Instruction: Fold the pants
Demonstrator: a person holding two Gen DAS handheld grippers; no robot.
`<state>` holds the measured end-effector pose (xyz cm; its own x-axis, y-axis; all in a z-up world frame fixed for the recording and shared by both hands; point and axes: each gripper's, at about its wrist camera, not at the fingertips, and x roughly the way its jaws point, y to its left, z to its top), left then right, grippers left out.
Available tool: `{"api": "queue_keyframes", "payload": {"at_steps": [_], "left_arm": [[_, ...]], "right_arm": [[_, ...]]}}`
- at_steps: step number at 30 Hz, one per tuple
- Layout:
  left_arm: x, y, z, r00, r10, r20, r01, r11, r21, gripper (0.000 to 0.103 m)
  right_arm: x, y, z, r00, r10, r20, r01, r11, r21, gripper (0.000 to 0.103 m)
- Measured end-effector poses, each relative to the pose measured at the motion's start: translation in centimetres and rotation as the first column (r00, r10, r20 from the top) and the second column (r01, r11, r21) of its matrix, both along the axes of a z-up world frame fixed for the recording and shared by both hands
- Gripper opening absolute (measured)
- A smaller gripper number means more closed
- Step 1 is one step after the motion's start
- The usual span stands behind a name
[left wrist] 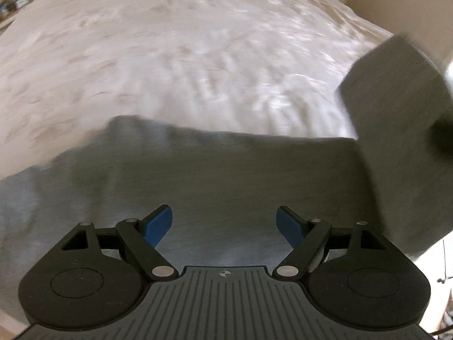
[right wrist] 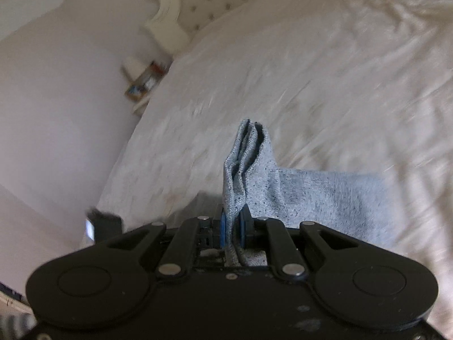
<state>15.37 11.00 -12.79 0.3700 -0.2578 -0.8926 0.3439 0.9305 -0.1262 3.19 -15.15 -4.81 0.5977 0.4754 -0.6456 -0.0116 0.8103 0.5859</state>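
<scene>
Right claw (right wrist: 233, 228) pinching pants (right wrist: 249, 164) above bedspread (right wrist: 339, 85)

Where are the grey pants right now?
The grey pants lie on the white bed beneath the open left gripper; the right gripper pinches one bunched end.

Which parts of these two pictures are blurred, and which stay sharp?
Left wrist view: the white bedspread and the gray pants are smeared by motion, while the open left gripper is crisp. Right wrist view: the bedspread is streaked, but the pants fold pinched in the right gripper is sharp.
</scene>
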Motion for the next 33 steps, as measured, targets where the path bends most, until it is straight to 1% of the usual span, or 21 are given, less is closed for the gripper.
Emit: {"api": "queue_keyframes", "payload": {"at_steps": [2,4,6,7,9,10,11,13,15,17,19,20,22,24,25,26,29,32,33], "left_arm": [[0.2,2.1,0.0,1.0,0.017,0.0,-0.017,1.0,0.014,0.08],[0.5,3.9,0.0,1.0,0.031,-0.002,-0.031,0.999,0.024,0.08],[0.5,5.4,0.0,0.999,0.044,0.0,-0.044,0.999,0.032,0.08],[0.5,6.0,0.1,0.999,0.05,0.002,-0.05,0.998,0.034,0.08],[0.8,7.2,0.3,0.998,0.061,0.009,-0.061,0.998,0.032,0.08],[0.9,7.6,0.4,0.998,0.064,0.013,-0.064,0.998,0.029,0.08],[0.9,7.9,0.7,0.998,0.064,0.019,-0.064,0.998,0.026,0.08],[0.8,8.3,1.4,0.998,0.058,0.037,-0.059,0.998,0.02,0.08],[1.0,8.0,1.9,0.997,0.043,0.059,-0.044,0.999,0.01,0.08],[1.3,7.3,2.4,0.997,0.019,0.074,-0.019,1.0,-0.002,0.08],[1.6,6.4,2.3,0.997,-0.005,0.071,0.007,1.0,-0.02,0.08],[1.7,5.6,2.1,0.998,-0.024,0.061,0.026,0.999,-0.028,0.08],[1.7,4.1,1.5,0.997,-0.06,0.044,0.062,0.998,-0.03,0.08],[1.7,2.3,0.8,0.995,-0.097,0.032,0.097,0.995,-0.027,0.08],[1.6,1.5,0.4,0.993,-0.113,0.029,0.113,0.993,-0.024,0.08],[1.6,0.5,-0.1,0.991,-0.129,0.025,0.129,0.991,-0.018,0.08],[1.6,-1.5,-1.4,0.989,-0.15,0.003,0.15,0.989,0.004,0.08],[1.5,-2.6,-3.0,0.987,-0.158,-0.039,0.16,0.987,0.033,0.08],[1.4,-2.7,-3.9,0.985,-0.157,-0.067,0.161,0.985,0.058,0.08]], "right_arm": [[0.5,3.2,-1.9,0.999,0.022,-0.029,-0.023,1.0,-0.017,0.011],[1.1,6.4,-4.0,0.997,0.053,-0.064,-0.057,0.996,-0.066,0.011],[1.4,8.7,-5.8,0.993,0.076,-0.091,-0.087,0.989,-0.118,0.012],[1.6,9.4,-6.5,0.991,0.084,-0.103,-0.098,0.985,-0.144,0.015],[1.7,10.9,-7.6,0.988,0.095,-0.117,-0.117,0.974,-0.194,0.027],[1.6,11.5,-7.9,0.988,0.103,-0.115,-0.125,0.971,-0.205,0.031],[1.6,11.9,-8.0,0.988,0.112,-0.108,-0.132,0.97,-0.204,0.039],[1.4,11.8,-7.6,0.99,0.108,-0.088,-0.123,0.974,-0.191,0.045],[0.9,11.8,-6.8,0.993,0.09,-0.073,-0.102,0.978,-0.181,0.048],[0.7,10.5,-6.5,0.996,0.057,-0.075,-0.069,0.982,-0.174,0.047],[0.2,9.0,-6.0,0.997,0.012,-0.081,-0.026,0.986,-0.165,0.047],[-0.1,8.4,-5.8,0.997,-0.01,-0.083,-0.003,0.986,-0.166,0.047],[-1.1,6.4,-5.5,0.994,-0.063,-0.091,0.046,0.982,-0.182,0.04],[-1.5,4.6,-5.5,0.988,-0.101,-0.114,0.078,0.978,-0.192,0.011],[-1.6,3.5,-5.7,0.985,-0.113,-0.128,0.088,0.979,-0.185,0.009],[-1.7,2.5,-6.0,0.981,-0.129,-0.143,0.102,0.978,-0.183,0.008],[-1.6,0.2,-6.8,0.972,-0.167,-0.165,0.129,0.968,-0.215,0.009],[-0.9,-1.7,-7.6,0.966,-0.186,-0.177,0.145,0.964,-0.224,0.008],[-0.5,-2.1,-7.8,0.965,-0.19,-0.18,0.149,0.964,-0.221,0.009]]}}
